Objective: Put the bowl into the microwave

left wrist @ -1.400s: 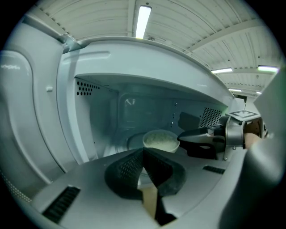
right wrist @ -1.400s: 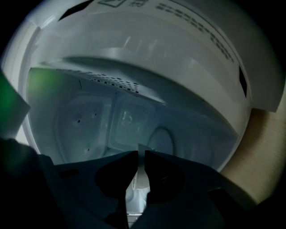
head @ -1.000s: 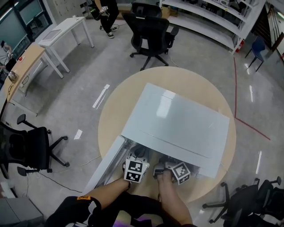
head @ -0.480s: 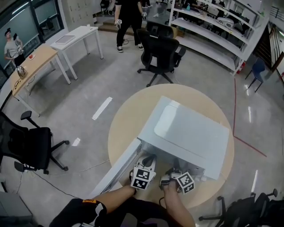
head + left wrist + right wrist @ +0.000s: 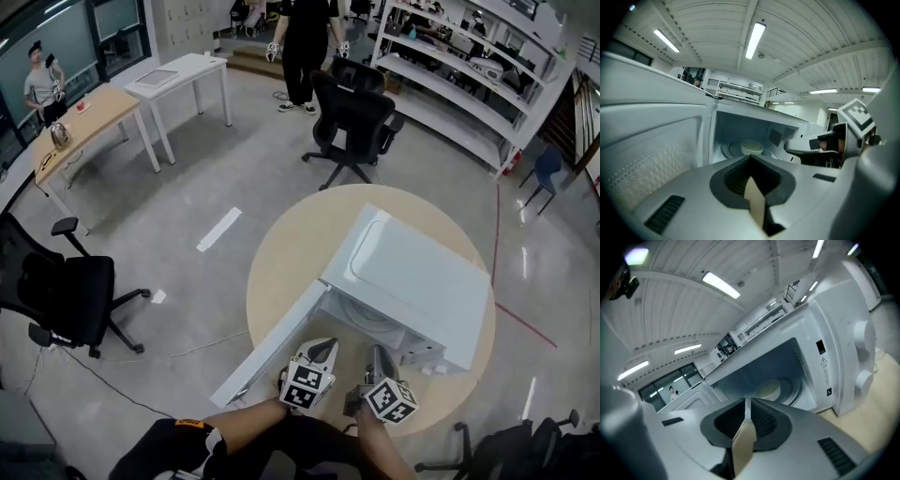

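Note:
The white microwave [image 5: 412, 281] stands on a round wooden table [image 5: 281, 272], its door [image 5: 267, 352] swung open to the left. A pale bowl [image 5: 751, 147] sits on the turntable inside the cavity, also seen in the right gripper view as the bowl [image 5: 768, 390]. The microwave's roof hides it in the head view. My left gripper [image 5: 323, 349] and right gripper [image 5: 377, 356] hover side by side just outside the cavity mouth, apart from the bowl. The left gripper [image 5: 750, 158] is shut and empty. The right gripper [image 5: 747, 401] is shut and empty too.
The open door's inner face [image 5: 647, 154] runs along the left. Two control knobs [image 5: 865, 338] sit on the microwave's right panel. Around the table are black office chairs [image 5: 352, 112], desks [image 5: 178, 75], shelves [image 5: 469, 66] and a standing person [image 5: 305, 37].
Both grippers have drawn back from the cavity mouth toward the table's near edge. The head camera has lifted, showing more of the room.

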Tool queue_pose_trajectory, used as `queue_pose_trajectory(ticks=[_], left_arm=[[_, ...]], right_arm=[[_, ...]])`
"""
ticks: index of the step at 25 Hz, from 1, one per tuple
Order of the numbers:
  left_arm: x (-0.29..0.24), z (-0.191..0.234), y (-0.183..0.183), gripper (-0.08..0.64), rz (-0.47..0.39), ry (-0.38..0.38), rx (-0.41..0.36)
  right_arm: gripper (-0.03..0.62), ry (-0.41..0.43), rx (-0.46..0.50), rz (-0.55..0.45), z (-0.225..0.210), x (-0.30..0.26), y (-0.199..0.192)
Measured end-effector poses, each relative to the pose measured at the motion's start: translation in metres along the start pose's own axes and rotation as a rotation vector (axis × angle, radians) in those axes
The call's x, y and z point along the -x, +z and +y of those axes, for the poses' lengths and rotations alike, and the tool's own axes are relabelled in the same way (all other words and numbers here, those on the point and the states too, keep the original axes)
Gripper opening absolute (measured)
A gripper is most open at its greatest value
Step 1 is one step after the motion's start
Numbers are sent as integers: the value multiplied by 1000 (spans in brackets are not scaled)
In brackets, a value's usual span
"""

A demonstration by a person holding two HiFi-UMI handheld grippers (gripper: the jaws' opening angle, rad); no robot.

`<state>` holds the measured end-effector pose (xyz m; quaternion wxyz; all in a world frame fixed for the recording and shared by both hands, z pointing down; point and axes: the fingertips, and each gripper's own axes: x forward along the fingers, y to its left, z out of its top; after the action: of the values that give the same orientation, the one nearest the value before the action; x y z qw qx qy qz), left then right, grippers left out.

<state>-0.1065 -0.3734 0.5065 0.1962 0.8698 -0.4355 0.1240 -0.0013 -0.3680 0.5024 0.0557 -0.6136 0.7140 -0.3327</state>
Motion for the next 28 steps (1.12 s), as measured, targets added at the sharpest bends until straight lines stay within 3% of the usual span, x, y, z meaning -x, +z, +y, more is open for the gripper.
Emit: queue_pose_trajectory(ticks=[9, 14, 20, 28], left_arm=[[51, -6, -30, 46, 10, -38, 16], [75, -8, -31, 46, -10, -46, 48], [97, -20, -31, 46, -41, -47, 31], [130, -54, -53, 46, -36, 6, 17]], right_arm=[[18, -11, 214, 69, 40, 40, -39], [18, 8, 264, 71, 53, 61, -49], [18, 41, 332, 79, 63, 79, -54], [18, 71, 353, 98, 53, 125, -67]])
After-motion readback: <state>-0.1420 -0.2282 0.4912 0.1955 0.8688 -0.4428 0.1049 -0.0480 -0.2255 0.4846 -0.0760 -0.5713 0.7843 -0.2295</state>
